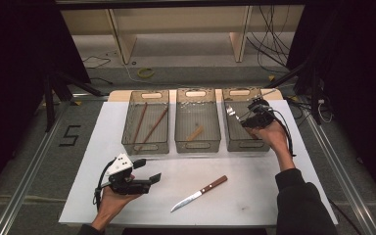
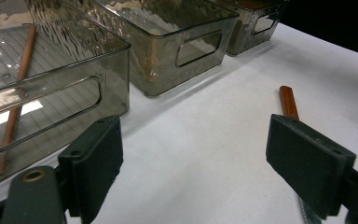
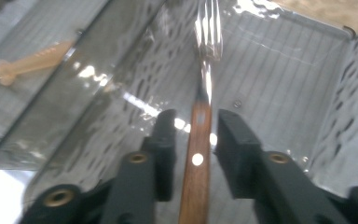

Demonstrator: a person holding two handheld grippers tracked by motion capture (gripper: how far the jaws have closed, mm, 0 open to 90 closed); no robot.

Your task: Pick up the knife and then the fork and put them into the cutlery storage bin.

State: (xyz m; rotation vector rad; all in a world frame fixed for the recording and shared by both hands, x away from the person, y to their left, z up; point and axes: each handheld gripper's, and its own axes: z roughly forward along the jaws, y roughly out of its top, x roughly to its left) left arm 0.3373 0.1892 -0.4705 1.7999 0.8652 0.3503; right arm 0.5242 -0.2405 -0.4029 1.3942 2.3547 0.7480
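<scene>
A fork (image 1: 231, 111) with a wooden handle is inside the right clear bin (image 1: 247, 147). My right gripper (image 1: 247, 117) hangs over that bin. In the right gripper view the fork (image 3: 204, 88) lies between the jaws of the right gripper (image 3: 196, 140), with a gap on each side, so the gripper is open. A knife (image 1: 199, 194) with a wooden handle lies on the white table near its front edge. My left gripper (image 1: 148, 170) rests open at the front left, nothing between its jaws. In the left gripper view the knife handle (image 2: 288, 101) pokes out behind the right jaw of the left gripper (image 2: 196, 158).
Three clear bins stand in a row at the back. The left bin (image 1: 145, 146) holds two brown chopsticks (image 1: 152, 129). The middle bin (image 1: 197, 145) holds a pale wooden utensil (image 1: 194, 133). Dark floor and rails surround the table.
</scene>
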